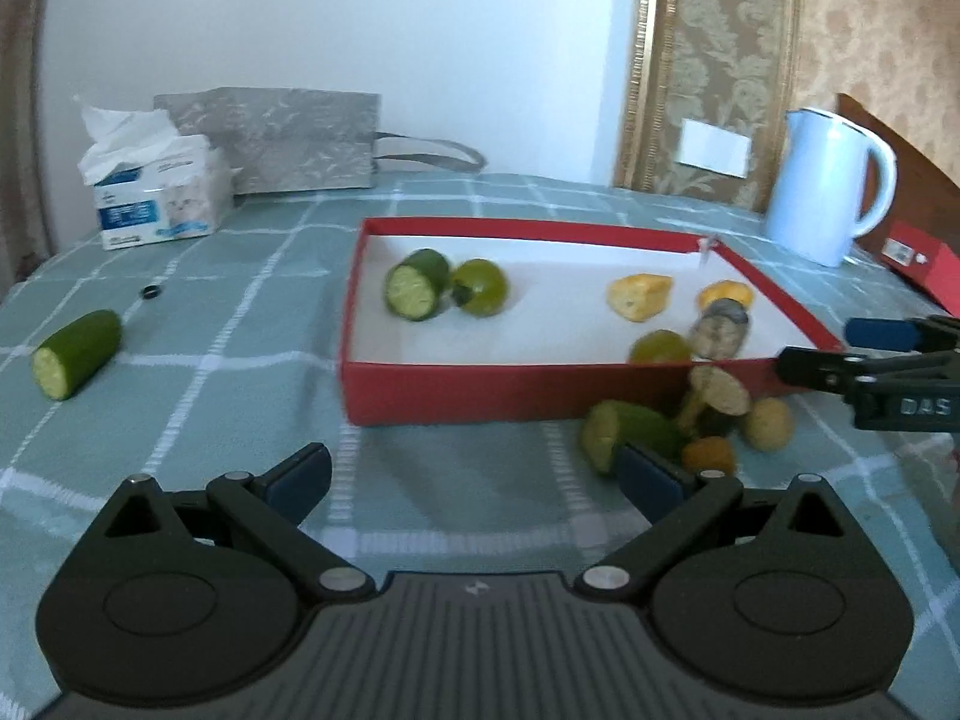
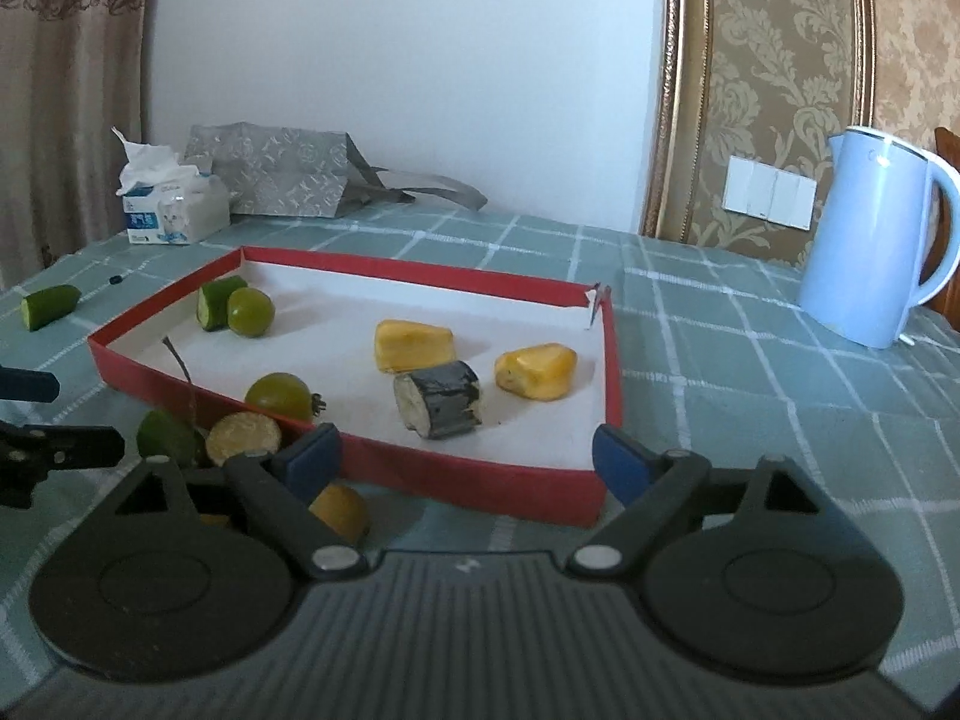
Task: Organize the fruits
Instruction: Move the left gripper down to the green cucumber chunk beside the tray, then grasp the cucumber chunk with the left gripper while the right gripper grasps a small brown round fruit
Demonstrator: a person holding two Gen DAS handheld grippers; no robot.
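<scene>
A red shallow box (image 1: 456, 399) (image 2: 384, 468) sits on the checked cloth. Inside lie a cucumber piece (image 1: 417, 283) (image 2: 217, 300), a green lime (image 1: 482, 286) (image 2: 250, 312), two yellow chunks (image 2: 413, 345) (image 2: 536, 372), a dark-skinned piece (image 2: 440, 407) and a green tomato (image 2: 281, 397). Outside the front wall lies a heap of fruit pieces (image 1: 678, 426) (image 2: 240, 438). Another cucumber piece (image 1: 77, 353) (image 2: 49, 306) lies far left. My left gripper (image 1: 474, 474) is open and empty before the box. My right gripper (image 2: 465, 462) is open and empty at the box's front wall.
A tissue box (image 1: 157, 198) and a grey gift bag (image 1: 288, 141) stand at the back left. A pale blue kettle (image 2: 873, 240) stands at the right. A small dark ring (image 1: 150, 291) lies on the cloth. A red box (image 1: 921, 261) lies far right.
</scene>
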